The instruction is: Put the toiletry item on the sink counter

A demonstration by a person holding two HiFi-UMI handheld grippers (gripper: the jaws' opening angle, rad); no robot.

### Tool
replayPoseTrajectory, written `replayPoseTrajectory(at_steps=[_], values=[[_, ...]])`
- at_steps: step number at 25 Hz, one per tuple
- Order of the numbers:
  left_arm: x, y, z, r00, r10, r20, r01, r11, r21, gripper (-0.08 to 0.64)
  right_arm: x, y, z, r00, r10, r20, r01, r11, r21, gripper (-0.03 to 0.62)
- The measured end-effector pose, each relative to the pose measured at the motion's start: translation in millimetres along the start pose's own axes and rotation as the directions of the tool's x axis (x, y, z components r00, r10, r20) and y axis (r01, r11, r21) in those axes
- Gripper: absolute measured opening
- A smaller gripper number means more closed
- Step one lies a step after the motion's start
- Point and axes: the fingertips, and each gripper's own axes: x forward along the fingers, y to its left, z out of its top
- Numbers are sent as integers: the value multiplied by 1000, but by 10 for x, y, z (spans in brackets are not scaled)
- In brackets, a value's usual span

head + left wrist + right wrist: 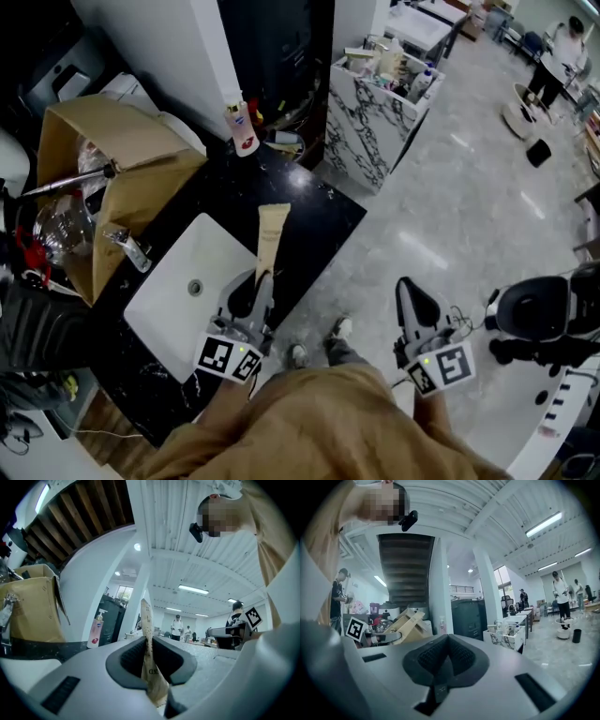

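A beige toiletry tube [270, 236] sticks out forward from my left gripper [260, 279], which is shut on its lower end. The tube hangs over the black sink counter [314, 214], just right of the white basin [169, 305]. In the left gripper view the tube [148, 630] stands upright, pinched between the dark pads [133, 658]. My right gripper [413, 298] is off the counter, over the floor to the right. In the right gripper view its jaws meet with nothing between them [447, 662].
An open cardboard box [122, 155] with clutter stands on the counter's left, by the faucet [129, 249]. A pink pump bottle [243, 127] is at the counter's back. A marble-patterned bin [367, 117] of bottles stands on the floor beyond. The person's feet [330, 343] are below.
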Motion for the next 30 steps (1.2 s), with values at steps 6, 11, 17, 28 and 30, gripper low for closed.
replayPoseTrajectory(at_steps=[6,11,17,28,30], values=[[365,66,76,995,100,20,-100,994,37,35,579,-346,196,991,132,32,-131,991,-11,3],[519,156,65,983,182,23,-182,982,46,35,873,-477,217,976,217,31,-216,976,-18,3],[646,213,72,972,234,14,-235,969,74,35,987,-646,204,967,251,32,-251,968,5,3],[902,405,-148,951,300,-73,-289,949,129,35,842,-857,13,976,219,16,-219,974,52,3],[1038,511,-304,946,300,-121,-285,950,129,35,833,-857,1,976,217,16,-218,974,55,3]])
